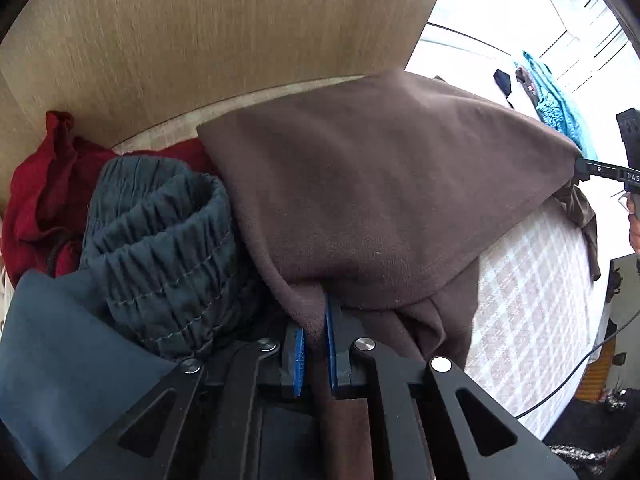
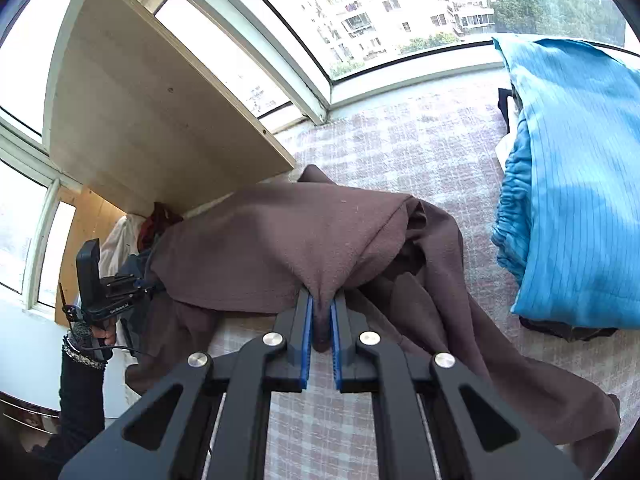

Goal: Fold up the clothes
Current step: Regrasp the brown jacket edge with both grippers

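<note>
A brown fleece garment is stretched above a bed with a checked cover. In the left wrist view, my left gripper is shut on a bunched edge of the brown fabric, which is pinched between the blue pads. The right gripper shows at the far right, gripping the garment's other corner. In the right wrist view, my right gripper is shut on a fold of the brown garment, whose loose part trails down to the right over the checked cover. The left gripper holds the garment's left end.
Grey-blue ribbed trousers and a red garment lie heaped to the left against a wooden board. A bright blue striped garment lies at the bed's right side. Windows run behind. A dark sleeve is at lower left.
</note>
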The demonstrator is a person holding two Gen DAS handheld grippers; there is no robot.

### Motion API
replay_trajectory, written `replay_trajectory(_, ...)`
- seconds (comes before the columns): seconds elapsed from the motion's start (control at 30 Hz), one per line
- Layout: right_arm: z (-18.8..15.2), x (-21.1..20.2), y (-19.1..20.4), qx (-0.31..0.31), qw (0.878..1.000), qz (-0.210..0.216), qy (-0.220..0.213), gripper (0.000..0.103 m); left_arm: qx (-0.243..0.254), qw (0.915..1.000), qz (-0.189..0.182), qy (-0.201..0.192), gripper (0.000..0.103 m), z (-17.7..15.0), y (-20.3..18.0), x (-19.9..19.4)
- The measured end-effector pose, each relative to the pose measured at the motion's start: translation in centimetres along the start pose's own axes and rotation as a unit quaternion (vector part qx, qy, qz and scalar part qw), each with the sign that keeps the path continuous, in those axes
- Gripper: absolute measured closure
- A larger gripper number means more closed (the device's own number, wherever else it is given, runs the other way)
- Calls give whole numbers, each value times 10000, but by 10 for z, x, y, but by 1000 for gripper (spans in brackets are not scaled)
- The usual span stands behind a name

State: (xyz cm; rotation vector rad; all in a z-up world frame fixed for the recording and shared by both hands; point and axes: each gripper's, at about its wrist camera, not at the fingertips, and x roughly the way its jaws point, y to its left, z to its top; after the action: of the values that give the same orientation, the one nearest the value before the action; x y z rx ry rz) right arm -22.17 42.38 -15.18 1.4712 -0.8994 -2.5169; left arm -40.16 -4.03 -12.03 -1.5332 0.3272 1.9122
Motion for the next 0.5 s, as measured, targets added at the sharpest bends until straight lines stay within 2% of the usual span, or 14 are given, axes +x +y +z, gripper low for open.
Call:
replay_trajectory(0.13, 13, -44, 21, 43, 9965, 747, -369, 96, 189, 9985, 88, -503, 96, 5, -14, -60)
replay_trajectory(0.17, 15, -54, 28, -28, 9957, 790, -475, 96, 220, 9977, 123, -636, 96, 6, -17, -79)
replay_trajectory(0.23, 13, -71, 44, -247, 9953, 664, -654, 96, 288, 9954, 201, -896, 96, 8, -24, -115)
replay_trajectory(0.37, -3, -114, 64, -513, 9913, 710, -984, 96, 446, 9899, 321, -1309, 96, 4, -44, -175)
replay_trajectory(0.43, -20, -137, 66, -543, 9905, 612, -1109, 96, 662, 9873, 342, -1404, 96, -5, -62, -201)
replay_trajectory(0.5, -53, -160, 59, -526, 9911, 535, -1102, 96, 826, 9858, 393, -1409, 96, -20, -82, -222)
